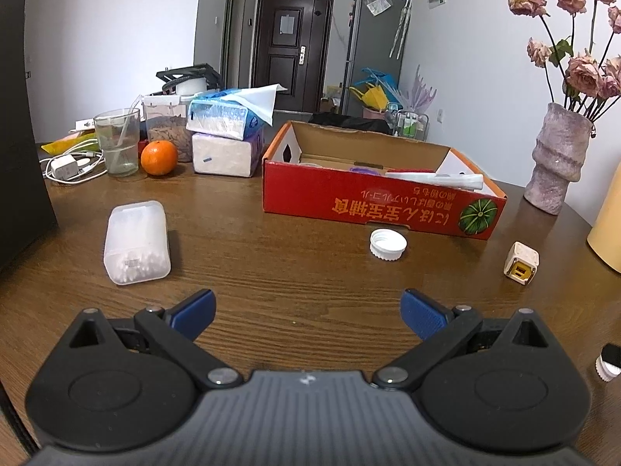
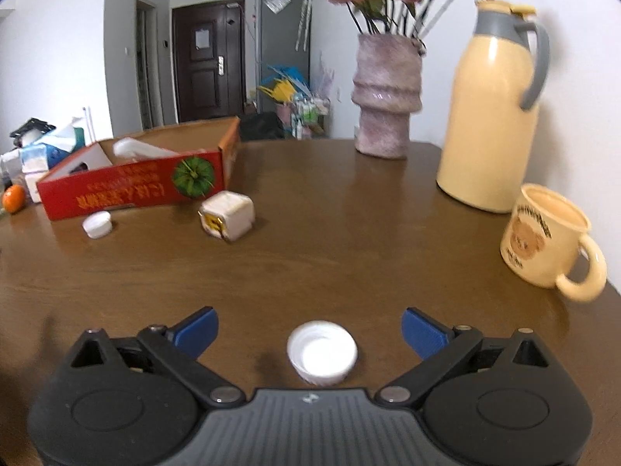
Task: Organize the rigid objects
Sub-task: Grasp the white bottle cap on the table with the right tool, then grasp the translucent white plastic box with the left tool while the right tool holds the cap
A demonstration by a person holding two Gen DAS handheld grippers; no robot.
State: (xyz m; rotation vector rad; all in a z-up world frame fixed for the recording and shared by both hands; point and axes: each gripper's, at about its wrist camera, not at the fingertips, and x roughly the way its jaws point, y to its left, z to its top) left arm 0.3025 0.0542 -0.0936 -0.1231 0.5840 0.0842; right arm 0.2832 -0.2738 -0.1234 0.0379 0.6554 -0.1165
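A white bottle cap (image 2: 322, 351) lies open side up on the wooden table, between the spread blue pads of my right gripper (image 2: 309, 334), which is open and does not touch it. A second white cap (image 1: 387, 245) (image 2: 97, 224) and a white cube charger (image 1: 521, 258) (image 2: 227, 214) lie in front of the red cardboard box (image 1: 365, 198) (image 2: 128, 190). A translucent box of cotton swabs (image 1: 136, 242) lies left of my left gripper (image 1: 308, 312), which hangs open over bare table.
A pink vase of dried roses (image 2: 386, 95) (image 1: 559, 155), a cream thermos jug (image 2: 491, 116) and a cream mug (image 2: 547, 246) stand at the right. At the back left are tissue packs (image 1: 225, 136), an orange (image 1: 159, 157), a glass (image 1: 117, 141) and cables (image 1: 70, 167).
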